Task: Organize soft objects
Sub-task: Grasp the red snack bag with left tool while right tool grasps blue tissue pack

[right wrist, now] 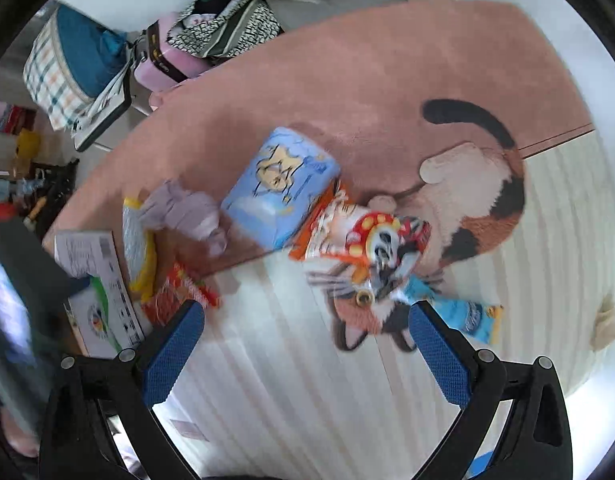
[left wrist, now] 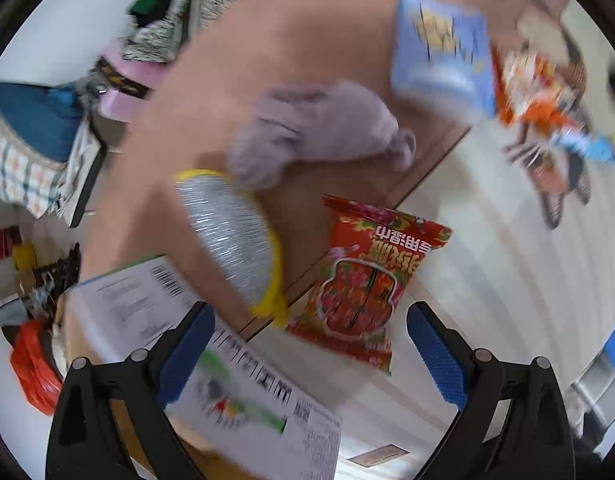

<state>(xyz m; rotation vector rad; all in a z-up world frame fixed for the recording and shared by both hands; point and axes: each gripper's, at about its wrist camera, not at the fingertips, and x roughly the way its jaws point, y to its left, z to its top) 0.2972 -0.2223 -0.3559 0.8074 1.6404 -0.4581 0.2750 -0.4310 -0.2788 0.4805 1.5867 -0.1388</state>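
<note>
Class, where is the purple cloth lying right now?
The purple cloth lies on the pink rug, centre of the left view, between the blue pack and the silver pouch.

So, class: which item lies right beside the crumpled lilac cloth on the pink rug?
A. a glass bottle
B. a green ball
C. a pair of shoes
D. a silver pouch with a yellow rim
D: the silver pouch with a yellow rim lies against the lilac cloth on the pink rug.
</note>
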